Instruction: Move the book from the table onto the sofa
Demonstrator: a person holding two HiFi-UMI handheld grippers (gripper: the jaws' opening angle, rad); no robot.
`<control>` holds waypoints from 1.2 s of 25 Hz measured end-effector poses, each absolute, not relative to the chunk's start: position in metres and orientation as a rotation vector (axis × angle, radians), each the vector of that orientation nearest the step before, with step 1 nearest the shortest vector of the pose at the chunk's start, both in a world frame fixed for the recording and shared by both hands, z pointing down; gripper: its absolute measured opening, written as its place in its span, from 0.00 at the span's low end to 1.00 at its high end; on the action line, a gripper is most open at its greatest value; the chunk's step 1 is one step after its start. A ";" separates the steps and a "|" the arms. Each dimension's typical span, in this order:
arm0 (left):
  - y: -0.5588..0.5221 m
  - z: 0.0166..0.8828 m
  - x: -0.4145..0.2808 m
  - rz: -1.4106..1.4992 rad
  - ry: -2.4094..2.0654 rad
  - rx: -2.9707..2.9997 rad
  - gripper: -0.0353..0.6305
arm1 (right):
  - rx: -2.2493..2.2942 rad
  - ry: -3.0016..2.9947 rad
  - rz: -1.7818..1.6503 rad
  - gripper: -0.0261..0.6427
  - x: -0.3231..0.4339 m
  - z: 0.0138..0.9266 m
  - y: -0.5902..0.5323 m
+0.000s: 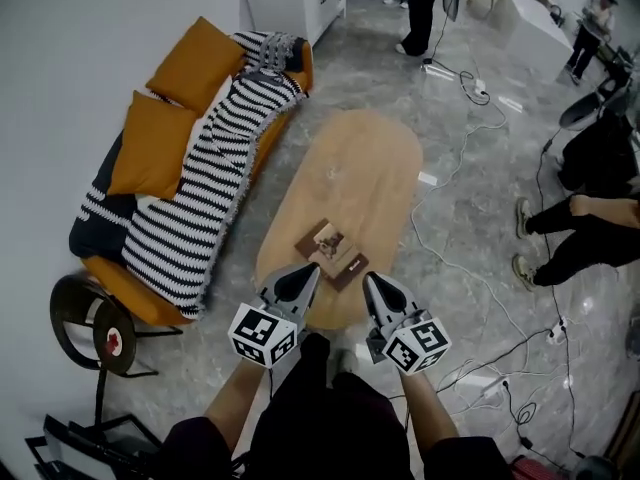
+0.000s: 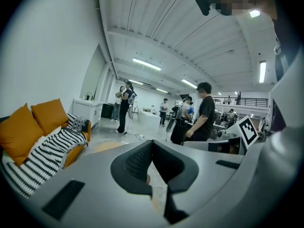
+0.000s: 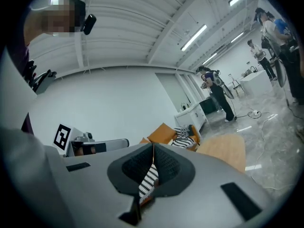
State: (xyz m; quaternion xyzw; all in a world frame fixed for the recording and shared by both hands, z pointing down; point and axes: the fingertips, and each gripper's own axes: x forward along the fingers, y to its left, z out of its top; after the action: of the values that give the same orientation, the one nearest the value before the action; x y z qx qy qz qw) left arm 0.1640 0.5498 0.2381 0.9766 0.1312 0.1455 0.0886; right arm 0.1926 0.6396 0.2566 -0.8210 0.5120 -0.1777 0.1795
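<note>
Book lies flat on near end of oval wood table, not on sofa yet. Sofa to L of table, apart from it; striped blanket + 2 orange cushions on it. L gripper & R gripper side by side over table's near edge, tips just short of book, pointing at it. Both jaw pairs clenched, nothing btwn them. Contact w/ book: can't tell. Cables on floor R of table
</note>
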 end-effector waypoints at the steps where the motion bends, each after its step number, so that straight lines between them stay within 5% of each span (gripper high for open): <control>1: 0.543 0.241 0.170 0.438 0.408 2.901 0.08 | -2.331 1.433 -0.510 0.07 0.197 0.260 0.634; 30: 0.480 0.370 0.273 0.665 0.538 2.818 0.08 | -2.356 1.107 -0.736 0.08 0.281 0.394 0.613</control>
State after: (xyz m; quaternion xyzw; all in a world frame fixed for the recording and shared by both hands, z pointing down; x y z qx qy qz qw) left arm 0.2730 0.4801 0.3696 0.9523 0.1818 0.2247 0.0982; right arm 0.2814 0.6126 0.3940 -0.8502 0.3995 -0.2658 0.2165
